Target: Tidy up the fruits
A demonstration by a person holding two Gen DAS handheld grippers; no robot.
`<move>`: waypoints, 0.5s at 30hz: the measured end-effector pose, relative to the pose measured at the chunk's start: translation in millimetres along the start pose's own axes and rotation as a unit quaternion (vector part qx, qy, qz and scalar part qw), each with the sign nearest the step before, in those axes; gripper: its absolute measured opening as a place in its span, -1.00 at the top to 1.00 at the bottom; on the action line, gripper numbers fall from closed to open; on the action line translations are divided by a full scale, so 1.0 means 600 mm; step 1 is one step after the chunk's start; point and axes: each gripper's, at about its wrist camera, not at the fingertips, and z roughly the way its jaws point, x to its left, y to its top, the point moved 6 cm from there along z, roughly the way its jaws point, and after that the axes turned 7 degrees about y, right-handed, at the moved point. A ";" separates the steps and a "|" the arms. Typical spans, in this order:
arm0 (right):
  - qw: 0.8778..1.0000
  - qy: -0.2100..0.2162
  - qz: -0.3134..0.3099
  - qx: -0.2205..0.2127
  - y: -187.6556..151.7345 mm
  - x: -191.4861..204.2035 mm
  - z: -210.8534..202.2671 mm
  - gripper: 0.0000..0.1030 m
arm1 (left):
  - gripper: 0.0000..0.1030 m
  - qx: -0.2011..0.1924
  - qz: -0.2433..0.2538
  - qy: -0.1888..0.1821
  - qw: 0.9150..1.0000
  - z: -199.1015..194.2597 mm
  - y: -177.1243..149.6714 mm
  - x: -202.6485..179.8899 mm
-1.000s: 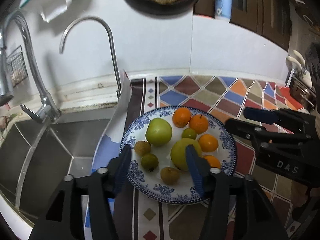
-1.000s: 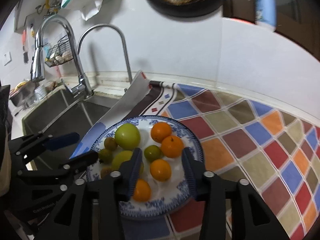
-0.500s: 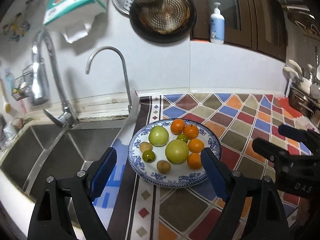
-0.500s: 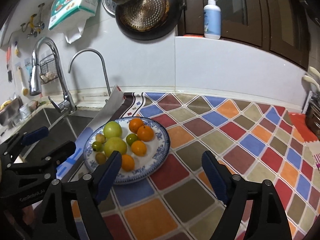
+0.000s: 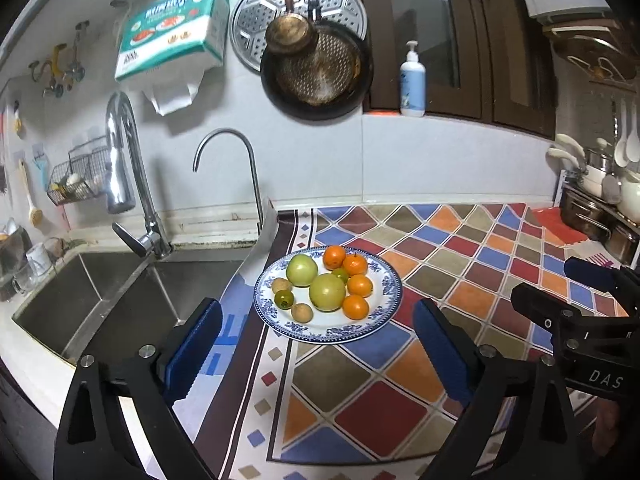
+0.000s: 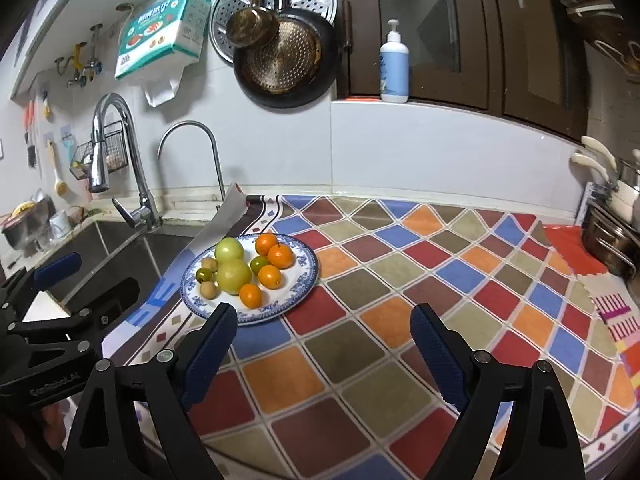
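Observation:
A blue-and-white plate (image 5: pixel 384 280) (image 6: pixel 305 276) sits on the patterned mat near the sink. It holds two large green fruits (image 5: pixel 327 292) (image 6: pixel 233 276), several small oranges (image 5: pixel 355 306) (image 6: pixel 269 276) and a few little brown and green fruits (image 5: pixel 284 299) (image 6: pixel 205 275). My left gripper (image 5: pixel 316 306) hovers short of the plate, its jaws opening with nothing between them. My right gripper (image 6: pixel 324 308) hangs to the plate's right over bare mat, its jaws also opening and empty. Each gripper shows at the edge of the other's view (image 5: pixel 546 280) (image 6: pixel 104 274).
A steel sink (image 5: pixel 100 292) with two taps (image 5: pixel 132 184) lies left of the plate. A curled mat edge (image 5: pixel 264 236) rises by the thin tap. Pans (image 5: pixel 316 68) hang on the wall, a soap bottle (image 5: pixel 413 80) stands on the ledge, and pots (image 5: pixel 596 216) crowd the far right.
Both grippers have drawn back and upward from the plate, which now looks smaller. Their jaws have spread from close around the fruit to wide apart. The fruits stay on the plate.

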 end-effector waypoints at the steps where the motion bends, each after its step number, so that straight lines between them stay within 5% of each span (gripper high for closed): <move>1: 1.000 -0.002 0.000 -0.001 -0.002 0.000 -0.009 -0.72 | -0.91 -0.002 0.000 -0.001 1.000 -0.011 -0.001 -0.001; 15: 0.999 -0.015 -0.004 -0.029 -0.032 0.003 -0.119 -0.78 | -1.00 -0.021 0.007 -0.003 1.000 -0.111 -0.017 -0.014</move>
